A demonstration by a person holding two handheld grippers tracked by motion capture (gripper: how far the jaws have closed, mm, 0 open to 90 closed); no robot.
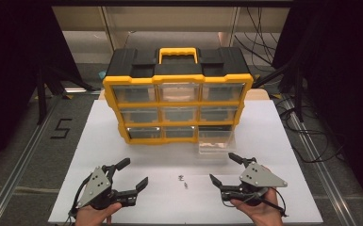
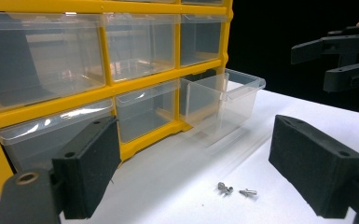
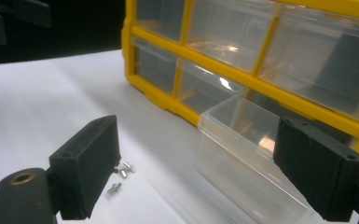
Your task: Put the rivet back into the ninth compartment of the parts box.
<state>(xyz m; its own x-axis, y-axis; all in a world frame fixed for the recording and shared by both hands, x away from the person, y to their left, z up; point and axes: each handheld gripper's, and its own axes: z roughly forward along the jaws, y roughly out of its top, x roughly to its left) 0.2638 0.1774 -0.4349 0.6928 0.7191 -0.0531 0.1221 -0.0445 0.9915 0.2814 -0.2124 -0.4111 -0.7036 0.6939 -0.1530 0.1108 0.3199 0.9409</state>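
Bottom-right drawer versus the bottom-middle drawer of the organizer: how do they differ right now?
The bottom-right drawer is pulled out over the table, with its open top exposed; the bottom-middle drawer sits pushed in, flush with the yellow frame. Both are clear plastic and look empty.

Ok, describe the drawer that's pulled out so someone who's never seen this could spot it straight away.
Find the yellow and black organizer standing on the white table, with three rows of clear drawers. Go to the bottom row, at the right end in the high view. That clear drawer juts out onto the table, while all its neighbours sit pushed in flush.
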